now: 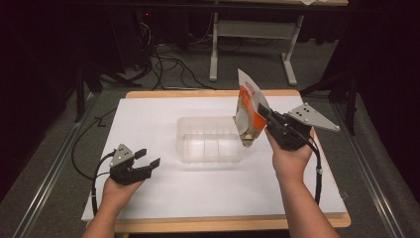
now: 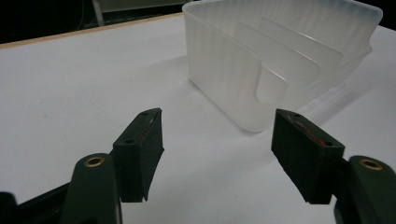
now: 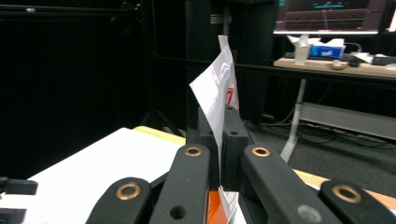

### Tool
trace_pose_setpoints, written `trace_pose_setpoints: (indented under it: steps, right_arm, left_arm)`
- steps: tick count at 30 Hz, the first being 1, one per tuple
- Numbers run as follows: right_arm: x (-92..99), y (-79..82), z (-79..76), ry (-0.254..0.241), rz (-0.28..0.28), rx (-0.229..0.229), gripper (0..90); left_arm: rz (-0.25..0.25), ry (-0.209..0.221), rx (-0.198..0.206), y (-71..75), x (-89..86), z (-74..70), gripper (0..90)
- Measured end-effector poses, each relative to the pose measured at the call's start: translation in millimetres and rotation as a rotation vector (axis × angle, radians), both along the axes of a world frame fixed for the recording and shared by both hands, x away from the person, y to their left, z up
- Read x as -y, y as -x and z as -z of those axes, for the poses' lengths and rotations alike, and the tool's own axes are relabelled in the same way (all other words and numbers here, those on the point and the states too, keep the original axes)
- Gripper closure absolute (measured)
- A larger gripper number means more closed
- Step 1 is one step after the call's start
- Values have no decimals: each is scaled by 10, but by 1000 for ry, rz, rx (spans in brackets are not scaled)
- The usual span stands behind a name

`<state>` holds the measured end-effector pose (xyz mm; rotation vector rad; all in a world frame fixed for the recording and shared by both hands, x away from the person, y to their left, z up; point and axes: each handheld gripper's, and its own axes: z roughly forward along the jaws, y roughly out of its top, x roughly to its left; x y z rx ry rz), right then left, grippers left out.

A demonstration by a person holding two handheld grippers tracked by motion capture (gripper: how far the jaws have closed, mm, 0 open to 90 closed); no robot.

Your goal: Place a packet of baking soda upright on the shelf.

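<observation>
My right tool pinches the packet, up in the air over the box's right end, mid-table. My left tool sits open near the table's left edge.

table: wooden table, pale wood edge visible along near and far sides, centre of the high view
cover: white sheet spread over nearly the whole top
on sheet: clear plastic bin, centre of frame, upright, open top, thin dividers inside
under table: grey floor, cables at upper left
</observation>
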<state>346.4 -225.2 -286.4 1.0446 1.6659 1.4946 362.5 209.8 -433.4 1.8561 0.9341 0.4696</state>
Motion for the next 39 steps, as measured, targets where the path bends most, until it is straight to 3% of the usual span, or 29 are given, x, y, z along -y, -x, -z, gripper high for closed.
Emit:
trace_pose_setpoints:
  steps: [12, 22, 39]
  right_arm:
    - [-454, -107, 44, -6, -76, -4, 900]
    - [-813, -238, 175, 2, -133, -25, 900]
    - [-1162, -482, 395, 22, -137, -83, 900]
  left_arm:
    - [-2, 12, 4, 0, -20, -11, 343]
    - [-1, 23, 5, -4, -32, -18, 343]
    - [5, 29, 6, 0, -30, -21, 343]
